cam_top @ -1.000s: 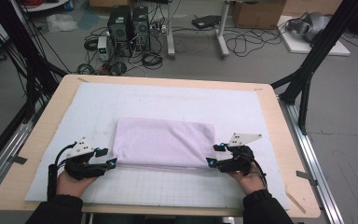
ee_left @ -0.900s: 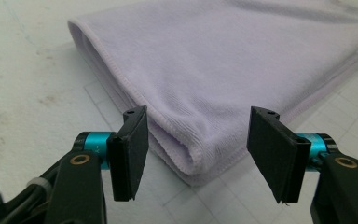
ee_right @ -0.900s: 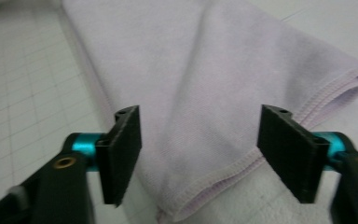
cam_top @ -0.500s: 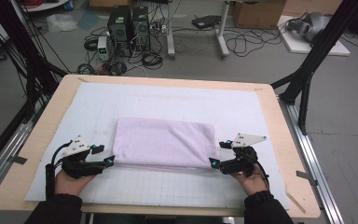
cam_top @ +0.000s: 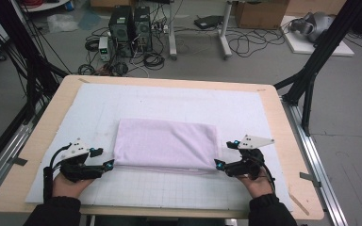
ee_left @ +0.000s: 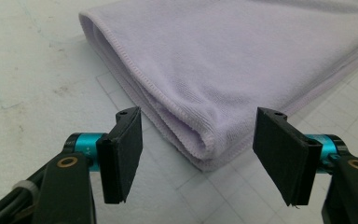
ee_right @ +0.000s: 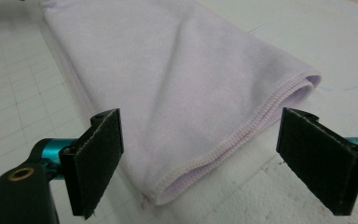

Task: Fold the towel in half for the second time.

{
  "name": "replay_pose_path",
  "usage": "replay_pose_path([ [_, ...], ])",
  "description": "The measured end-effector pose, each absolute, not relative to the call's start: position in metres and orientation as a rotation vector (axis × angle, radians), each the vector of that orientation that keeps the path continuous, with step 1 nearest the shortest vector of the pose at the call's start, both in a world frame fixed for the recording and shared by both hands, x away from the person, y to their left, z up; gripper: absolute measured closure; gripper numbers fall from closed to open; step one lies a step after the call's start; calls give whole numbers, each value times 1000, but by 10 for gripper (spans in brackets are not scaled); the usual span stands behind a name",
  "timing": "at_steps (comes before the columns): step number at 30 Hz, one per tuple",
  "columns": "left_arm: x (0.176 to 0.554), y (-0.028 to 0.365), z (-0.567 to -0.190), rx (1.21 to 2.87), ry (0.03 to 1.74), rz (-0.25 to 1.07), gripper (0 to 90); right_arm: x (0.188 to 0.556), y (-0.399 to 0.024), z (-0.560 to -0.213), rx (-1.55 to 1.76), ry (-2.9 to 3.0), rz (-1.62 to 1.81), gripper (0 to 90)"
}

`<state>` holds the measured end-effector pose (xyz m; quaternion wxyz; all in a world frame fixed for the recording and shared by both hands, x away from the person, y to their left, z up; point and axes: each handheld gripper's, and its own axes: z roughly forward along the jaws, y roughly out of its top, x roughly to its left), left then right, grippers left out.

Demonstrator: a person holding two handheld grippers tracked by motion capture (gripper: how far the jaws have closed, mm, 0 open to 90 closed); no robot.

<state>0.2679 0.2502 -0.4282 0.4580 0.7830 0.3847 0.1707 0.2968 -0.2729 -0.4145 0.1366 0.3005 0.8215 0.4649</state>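
The left hand-held gripper point(cam_top: 109, 163) lies low at the near left corner of the towel point(cam_top: 166, 145), its jaws apart and just opened wider; in the left gripper view the folded corner of the towel point(ee_left: 223, 70) sits ahead of the pads point(ee_left: 121, 158) and between their lines, touching neither. The right hand-held gripper point(cam_top: 219, 165) mirrors it at the near right corner, jaws likewise spread and just opened wider, and in the right gripper view the hemmed corner of the towel point(ee_right: 177, 93) lies free between the pads point(ee_right: 95, 161). The lilac towel is folded into a flat rectangle, lying square on the middle of a white mat point(cam_top: 169, 101) printed with a faint grid and marked with a few smudges. The mat covers most of the counter point(cam_top: 56, 101), a pale wooden top with rounded corners, with metal rails point(cam_top: 318, 155) along its sides. Beyond the far edge the grey floor point(cam_top: 264, 66) carries two dark computer towers point(cam_top: 132, 26), tangles of black cable point(cam_top: 245, 44), the legs of a white stand point(cam_top: 224, 33) and a cardboard box point(cam_top: 259, 12). Black frame struts point(cam_top: 311, 80) rise at the left and the right of the counter.
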Motion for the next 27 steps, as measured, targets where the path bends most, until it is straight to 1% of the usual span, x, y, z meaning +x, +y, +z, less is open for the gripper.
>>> replay_pose_path([
  [11,255,262,-425,1926,953,449,305,286,-293,-407,901,2318,1374,116],
  [27,236,272,-421,1917,952,496,299,268,-307,-411,907,2324,1348,115],
])
